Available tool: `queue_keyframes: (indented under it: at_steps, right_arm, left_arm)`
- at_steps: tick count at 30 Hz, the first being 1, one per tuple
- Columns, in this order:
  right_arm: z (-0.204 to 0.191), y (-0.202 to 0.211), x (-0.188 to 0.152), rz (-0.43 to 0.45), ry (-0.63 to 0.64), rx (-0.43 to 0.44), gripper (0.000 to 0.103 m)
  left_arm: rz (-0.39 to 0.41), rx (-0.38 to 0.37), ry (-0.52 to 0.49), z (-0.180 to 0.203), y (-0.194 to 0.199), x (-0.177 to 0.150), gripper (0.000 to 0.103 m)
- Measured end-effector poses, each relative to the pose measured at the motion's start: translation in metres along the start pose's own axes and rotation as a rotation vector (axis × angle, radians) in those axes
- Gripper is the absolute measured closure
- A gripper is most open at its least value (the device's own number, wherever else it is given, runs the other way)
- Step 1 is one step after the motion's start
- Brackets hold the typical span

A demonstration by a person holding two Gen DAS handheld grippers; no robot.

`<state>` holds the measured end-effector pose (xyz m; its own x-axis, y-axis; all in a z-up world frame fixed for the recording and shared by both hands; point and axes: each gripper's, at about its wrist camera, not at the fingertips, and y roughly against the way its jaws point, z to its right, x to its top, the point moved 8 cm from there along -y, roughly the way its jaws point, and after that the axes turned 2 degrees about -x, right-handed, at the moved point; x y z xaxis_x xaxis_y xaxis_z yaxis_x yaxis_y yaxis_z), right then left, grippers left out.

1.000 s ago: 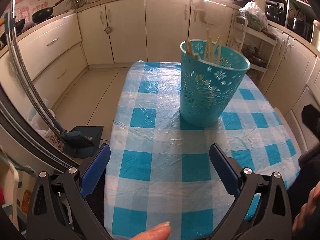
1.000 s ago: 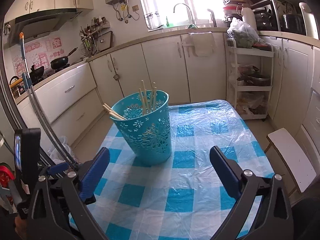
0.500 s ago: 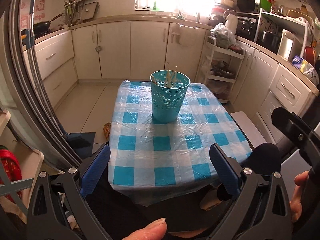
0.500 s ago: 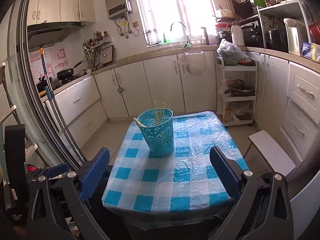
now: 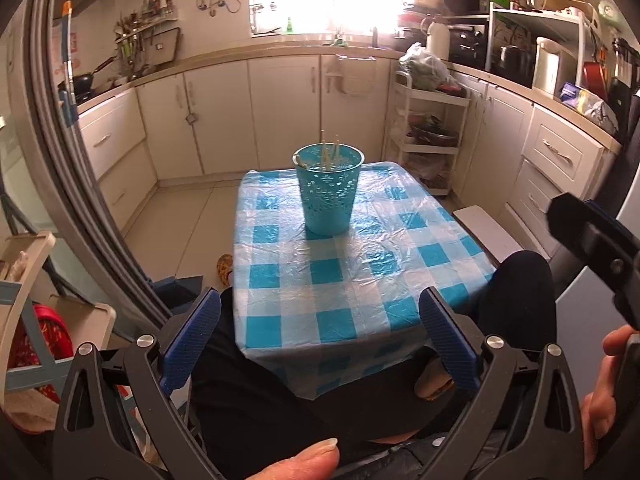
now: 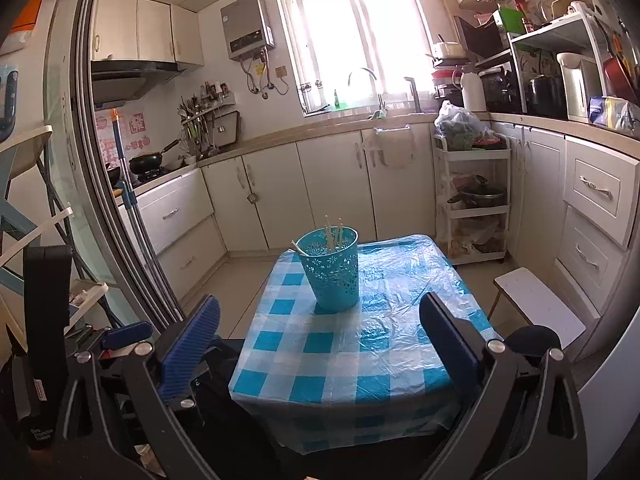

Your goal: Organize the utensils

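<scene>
A teal perforated basket [image 5: 329, 194] [image 6: 333, 270] stands on the far part of a small table with a blue-and-white checked cloth [image 5: 344, 280] [image 6: 352, 344]. Several wooden chopsticks [image 5: 330, 152] [image 6: 333, 234] stick up inside it. My left gripper [image 5: 320, 336] is open and empty, held back off the table's near edge above the person's lap. My right gripper [image 6: 320, 344] is also open and empty, well short of the basket. In the left wrist view the right gripper's body [image 5: 600, 248] shows at the right, with a hand [image 5: 608, 400] below it.
White kitchen cabinets [image 6: 332, 184] line the back and both sides. A white shelf cart [image 6: 472, 204] stands back right and a white stool [image 6: 536, 308] right of the table. A mop handle [image 6: 132, 208] and a door frame [image 5: 80, 184] are left. Dark-clothed legs [image 5: 280, 392] sit before the table.
Both grippers have pulled far back and up from the table. The basket has shrunk from close up to far away, and the whole table and the person's lap have come into view.
</scene>
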<state>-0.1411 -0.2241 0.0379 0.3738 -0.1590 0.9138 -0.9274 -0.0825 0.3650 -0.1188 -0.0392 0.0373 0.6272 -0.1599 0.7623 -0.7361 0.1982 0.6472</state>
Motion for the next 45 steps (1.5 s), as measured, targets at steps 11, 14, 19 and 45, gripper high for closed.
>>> queue_keyframes:
  at_steps: [11, 14, 19, 45]
  right_arm:
    - [-0.015, 0.02, -0.004, 0.023, 0.042, 0.012, 0.007]
    - [-0.019, 0.024, -0.005, 0.027, 0.055, 0.015, 0.007]
    - [-0.024, 0.032, -0.005, 0.045, 0.068, 0.017, 0.007]
    - [-0.031, 0.045, -0.001, 0.073, 0.092, 0.031, 0.007]
  left_arm:
    - [0.075, 0.116, 0.04, -0.019, 0.025, 0.003, 0.008]
    - [0.085, 0.118, 0.047, -0.022, 0.031, 0.001, 0.008]
    - [0.112, 0.124, 0.053, -0.024, 0.043, 0.001, 0.008]
    - [0.142, 0.124, 0.078, -0.026, 0.056, 0.0, 0.008]
